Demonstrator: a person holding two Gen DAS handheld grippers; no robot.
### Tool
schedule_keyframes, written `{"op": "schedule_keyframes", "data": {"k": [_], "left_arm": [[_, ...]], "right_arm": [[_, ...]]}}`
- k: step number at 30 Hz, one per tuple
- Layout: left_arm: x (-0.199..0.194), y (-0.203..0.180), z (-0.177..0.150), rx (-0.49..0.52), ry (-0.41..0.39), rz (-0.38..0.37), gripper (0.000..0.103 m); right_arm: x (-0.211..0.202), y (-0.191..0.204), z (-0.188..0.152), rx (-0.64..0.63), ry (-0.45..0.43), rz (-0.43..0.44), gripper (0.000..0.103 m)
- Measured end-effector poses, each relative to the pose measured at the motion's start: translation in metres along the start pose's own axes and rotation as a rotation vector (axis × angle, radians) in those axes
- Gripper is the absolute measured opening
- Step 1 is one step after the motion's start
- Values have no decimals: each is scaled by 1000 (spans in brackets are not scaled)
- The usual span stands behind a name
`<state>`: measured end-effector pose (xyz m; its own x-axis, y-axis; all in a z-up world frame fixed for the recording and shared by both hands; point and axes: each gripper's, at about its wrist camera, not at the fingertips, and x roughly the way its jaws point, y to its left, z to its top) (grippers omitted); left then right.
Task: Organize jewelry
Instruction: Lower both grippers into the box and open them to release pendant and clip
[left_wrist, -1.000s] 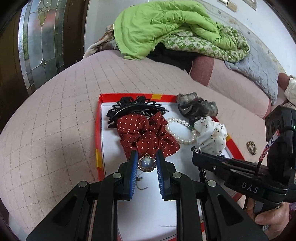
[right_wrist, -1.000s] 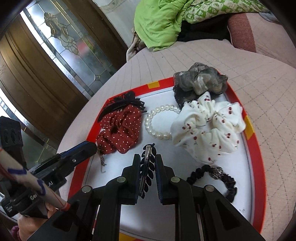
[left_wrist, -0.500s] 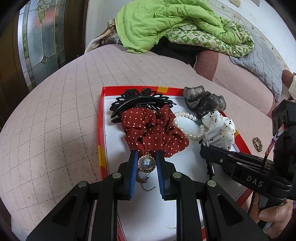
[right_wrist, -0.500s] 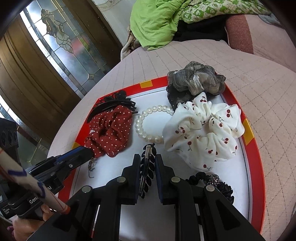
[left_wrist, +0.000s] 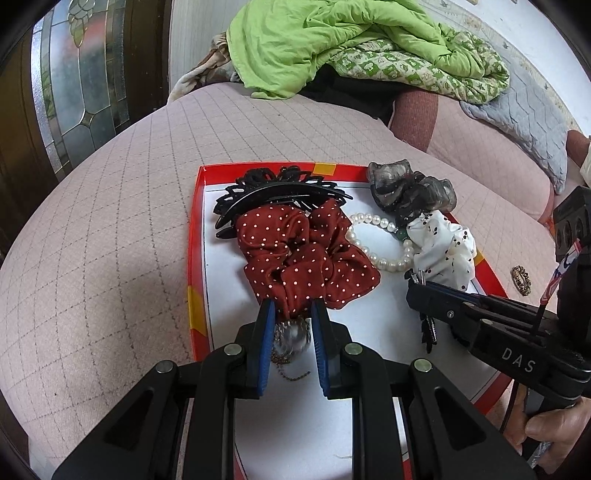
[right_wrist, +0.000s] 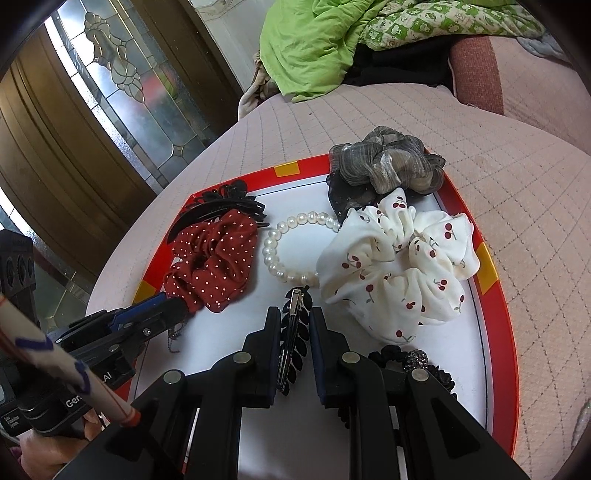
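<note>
Since the earlier frames, the left gripper (left_wrist: 290, 325) has been carried forward, so that the round pearl pendant with its thin chain (left_wrist: 291, 334) now sits deeper between the blue pads, close against the near edge of the dark red white-dotted fabric scrunchie (left_wrist: 306, 254). The fingers are set slightly apart on either side of the pendant, and whether the pads actually press it cannot be told. The chain is seen trailing onto the white floor of the shallow red-rimmed tray (left_wrist: 194, 258), which lies on a pink quilted bed (left_wrist: 110, 240).

The right gripper (right_wrist: 293, 325) is held over the near middle of the tray, its fingers a little apart around a black leaf-shaped hair clip with a metal clasp (right_wrist: 291, 332); contact with the pads cannot be confirmed.

On the tray, a black lace-edged hair claw (left_wrist: 273, 195) is laid at the far left, touching the red scrunchie. A white pearl bead bracelet (right_wrist: 284, 251) lies in the middle, between the red scrunchie and a white cherry-print scrunchie (right_wrist: 399, 266). A grey sheer scrunchie (right_wrist: 388, 162) sits at the far right corner. A black hair tie with a sparkly bead (right_wrist: 413, 360) rests near the right gripper. A small gold ring-shaped piece (left_wrist: 521, 280) lies on the bed, right of the tray. A green blanket (left_wrist: 332, 40) is heaped far off.
</note>
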<state>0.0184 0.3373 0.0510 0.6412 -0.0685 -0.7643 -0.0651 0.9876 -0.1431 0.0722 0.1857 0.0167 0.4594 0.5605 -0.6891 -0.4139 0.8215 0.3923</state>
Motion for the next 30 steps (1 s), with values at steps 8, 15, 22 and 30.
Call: {"op": "schedule_keyframes", "data": {"k": [8,15,22,30], "left_arm": [[1,-1,1,15,3,13,22],[1,-2,0,21,-3,21,28],[-1,-2,-1,25,-9,32,32],[-5,-7,1,34,-38,53,34]], "right_arm": [[0,0,1,3,1,1,18],[-2,-3,1,13,3,10,18],[-11,-4,4,28,-20,29,22],[-28,-13,8,62,-60,53,22]]}}
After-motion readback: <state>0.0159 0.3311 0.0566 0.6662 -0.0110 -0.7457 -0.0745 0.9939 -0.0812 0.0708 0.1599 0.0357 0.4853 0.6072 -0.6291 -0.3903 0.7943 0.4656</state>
